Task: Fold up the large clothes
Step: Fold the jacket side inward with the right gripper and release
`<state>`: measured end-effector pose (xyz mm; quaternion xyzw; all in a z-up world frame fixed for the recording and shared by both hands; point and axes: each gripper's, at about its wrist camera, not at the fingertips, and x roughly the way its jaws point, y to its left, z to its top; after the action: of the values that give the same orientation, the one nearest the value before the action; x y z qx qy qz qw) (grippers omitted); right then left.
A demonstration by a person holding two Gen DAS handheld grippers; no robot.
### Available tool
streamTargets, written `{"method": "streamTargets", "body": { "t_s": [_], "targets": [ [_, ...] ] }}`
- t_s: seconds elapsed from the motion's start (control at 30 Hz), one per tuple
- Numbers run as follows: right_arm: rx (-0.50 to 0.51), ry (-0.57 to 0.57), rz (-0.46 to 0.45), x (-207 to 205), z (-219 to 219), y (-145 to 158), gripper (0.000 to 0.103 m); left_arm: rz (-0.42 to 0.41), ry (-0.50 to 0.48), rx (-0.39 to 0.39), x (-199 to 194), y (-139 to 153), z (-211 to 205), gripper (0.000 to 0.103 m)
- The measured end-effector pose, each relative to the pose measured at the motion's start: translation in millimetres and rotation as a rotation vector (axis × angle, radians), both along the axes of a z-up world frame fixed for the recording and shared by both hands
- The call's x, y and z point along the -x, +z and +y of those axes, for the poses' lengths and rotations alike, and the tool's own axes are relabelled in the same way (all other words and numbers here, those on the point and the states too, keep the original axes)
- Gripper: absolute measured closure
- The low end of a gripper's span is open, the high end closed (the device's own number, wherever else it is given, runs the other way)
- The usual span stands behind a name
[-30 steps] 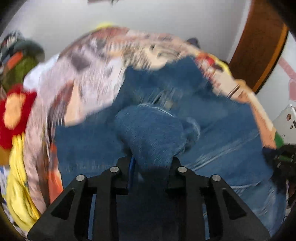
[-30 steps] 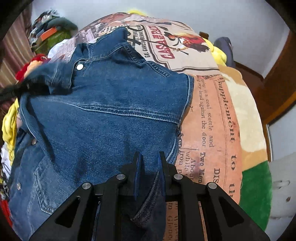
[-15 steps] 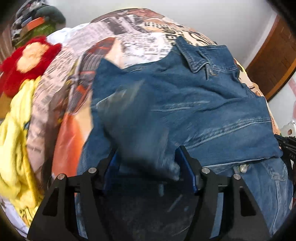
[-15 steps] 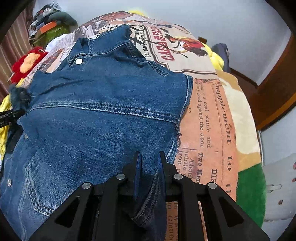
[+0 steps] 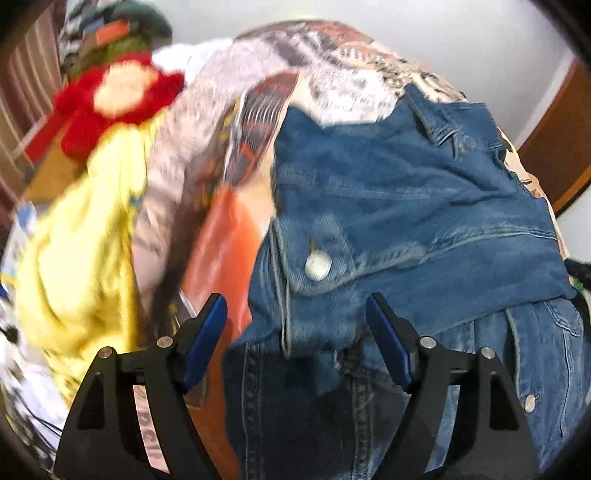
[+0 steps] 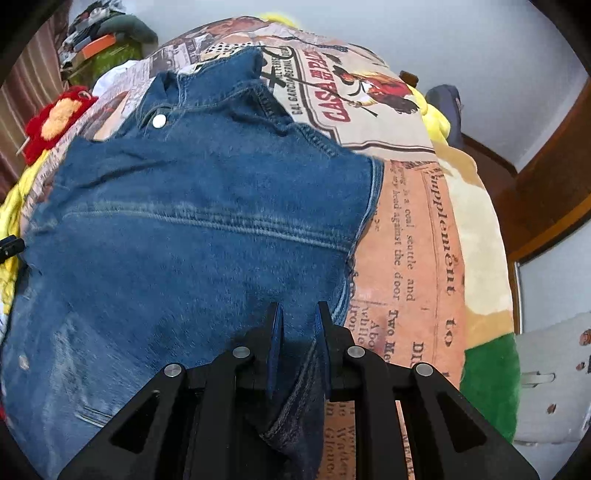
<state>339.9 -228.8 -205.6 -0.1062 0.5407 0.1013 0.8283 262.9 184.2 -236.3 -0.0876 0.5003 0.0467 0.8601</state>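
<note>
Denim jacket atop newspaper-print blanket, white wall behind.

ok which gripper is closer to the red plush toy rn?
Left. The left gripper sits open over the denim jacket edge on the red plush toy side; the right gripper pinches denim at the opposite edge.

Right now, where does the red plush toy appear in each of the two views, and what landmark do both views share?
Left wrist view: the red plush toy is at the upper left, beside the yellow cloth.
Right wrist view: it is at the left edge, partly cut off.
Shared landmark: the denim jacket spread on the printed blanket.
</note>
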Motion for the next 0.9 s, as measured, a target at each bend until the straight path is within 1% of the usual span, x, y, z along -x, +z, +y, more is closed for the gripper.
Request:
{"method": "streamTargets", "body": {
  "t_s": [0.07,0.13,0.2,0.27,0.3,0.37,0.43,0.47,0.53,0.57,0.6,0.63,0.67,0.8,0.9],
  "targets": [
    [-0.061,0.008,-0.001,-4.5,0.5,13.1,0.089,-0.041,-0.034,-0.022,-8.7,18.2,-10.2,0.026],
    [-0.124,0.022,0.005,-8.9,4.7,25.0,0.089,-0.071,-0.066,-0.024,-17.5,31.4,-22.7,0.025],
    [-0.178,0.051,0.014,-12.1,15.4,33.8,0.089,-0.088,-0.110,-0.009,-28.9,39.1,-38.3,0.025],
    [-0.194,0.095,0.020,-13.3,30.7,34.9,0.089,-0.095,-0.157,0.001,-39.3,40.9,-56.6,0.025],
    [-0.185,0.110,0.022,-13.8,36.9,33.3,0.089,-0.094,-0.180,0.002,-43.0,39.5,-65.2,0.024],
    [-0.130,0.152,0.034,-13.6,52.7,21.8,0.089,-0.084,-0.228,0.004,-51.6,32.7,-85.6,0.024],
    [-0.050,0.188,0.055,-12.2,64.6,2.2,0.089,-0.057,-0.259,0.004,-59.4,21.1,-100.9,0.024],
    [-0.017,0.206,0.047,-10.7,68.1,-6.7,0.089,-0.033,-0.273,-0.002,-62.8,12.4,-108.9,0.024],
    [0.020,0.239,-0.037,-2.8,68.3,-10.8,0.089,0.010,-0.284,-0.031,-66.7,-3.3,-119.6,0.024],
    [0.046,0.261,-0.067,1.3,68.9,-11.7,0.089,0.016,-0.285,-0.045,-67.1,-10.8,-122.1,0.022],
    [0.058,0.271,-0.081,3.4,68.2,-11.9,0.089,0.004,-0.278,-0.052,-66.3,-13.5,-121.9,0.019],
    [0.070,0.278,-0.093,4.7,66.9,-11.9,0.089,-0.001,-0.271,-0.061,-65.7,-13.8,-121.2,0.012],
    [0.087,0.285,-0.110,7.0,66.1,-12.2,0.089,0.002,-0.262,-0.068,-65.9,-14.5,-119.0,0.009],
    [0.106,0.305,-0.137,12.2,62.1,-11.5,0.089,0.014,-0.252,-0.047,-62.6,-17.8,-111.7,0.009],
    [0.122,0.294,-0.143,9.1,54.1,-12.5,0.089,0.008,-0.267,-0.086,-55.4,-16.6,-109.7,0.005]
  ]
}}
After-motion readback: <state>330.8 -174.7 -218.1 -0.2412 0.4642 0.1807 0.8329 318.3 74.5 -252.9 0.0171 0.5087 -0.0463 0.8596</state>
